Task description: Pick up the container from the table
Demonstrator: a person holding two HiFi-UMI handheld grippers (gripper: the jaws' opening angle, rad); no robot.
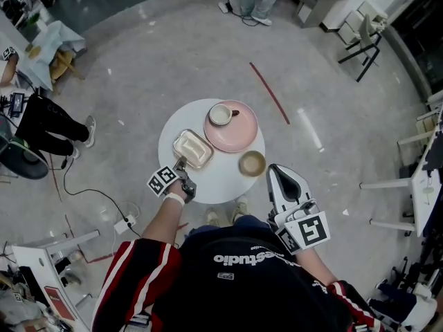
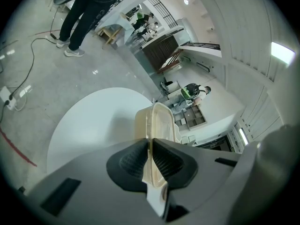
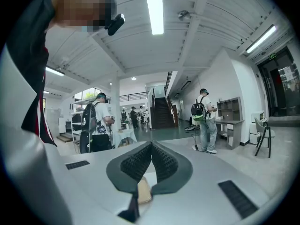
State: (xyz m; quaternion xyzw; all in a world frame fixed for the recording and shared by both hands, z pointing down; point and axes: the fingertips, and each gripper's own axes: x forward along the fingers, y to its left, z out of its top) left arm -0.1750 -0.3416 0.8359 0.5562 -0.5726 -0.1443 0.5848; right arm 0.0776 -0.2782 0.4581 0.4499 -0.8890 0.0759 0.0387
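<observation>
The left claw [image 2: 150, 145] pinches the container [image 2: 160, 120] rim, hiding its near edge; right claw [image 3: 151, 146] closed, empty.

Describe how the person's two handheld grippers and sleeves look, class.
The left gripper and right gripper both have pale grey shells, black ribbed pads and a cube of black-and-white square markers. The person wears a black top with red sleeves striped white.

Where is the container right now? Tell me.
In the head view the container is at the left of the round white table, beside the pink plate, its near rim clamped in the left gripper.
</observation>
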